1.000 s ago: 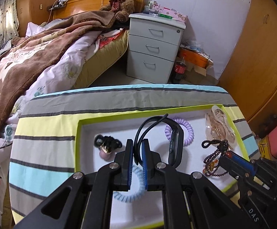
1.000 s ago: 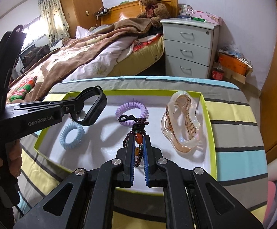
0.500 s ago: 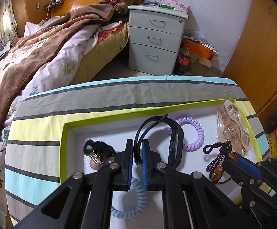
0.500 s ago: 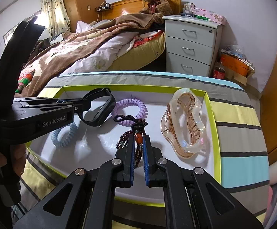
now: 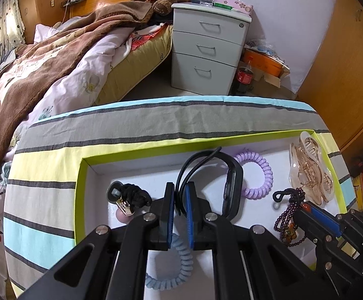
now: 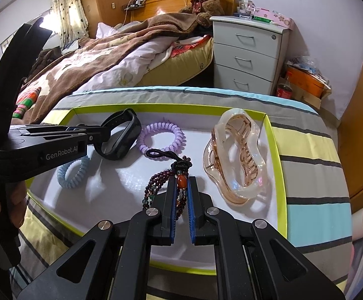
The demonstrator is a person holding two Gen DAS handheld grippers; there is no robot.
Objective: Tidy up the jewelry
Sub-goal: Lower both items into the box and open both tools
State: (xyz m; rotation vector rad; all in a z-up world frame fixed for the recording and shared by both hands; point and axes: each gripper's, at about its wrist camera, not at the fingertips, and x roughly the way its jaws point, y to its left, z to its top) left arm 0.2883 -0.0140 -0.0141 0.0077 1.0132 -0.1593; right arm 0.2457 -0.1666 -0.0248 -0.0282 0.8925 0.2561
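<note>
So right now both hands are busy: the left gripper has its fingers closed down to a narrow gap on the thin strap end of the black wristband, which loops out ahead of the fingertips and slightly to their right over the white tray. The right gripper is pinched on the beaded bracelet, with the orange bead sitting right between the fingertips and the black cord loop trailing forward of them. The band looks like light, springy rubber, so it'll flex and swing rather than hold its shape; grabbing the strap works, but the thicker body would give more control. The beads are the fussy one imo: limp, round and hard, so strands can roll or slide out of a pinch, and taking it at the knot above the orange bead seems safest. Ahead of the right fingers sit the purple coil tie and, off to their right, the clear claw clip, which looks rigid and probably brittle. The blue coil tie lies under the left fingers. Can't tell for sure whether the band is lifted or grazing the tray.
</note>
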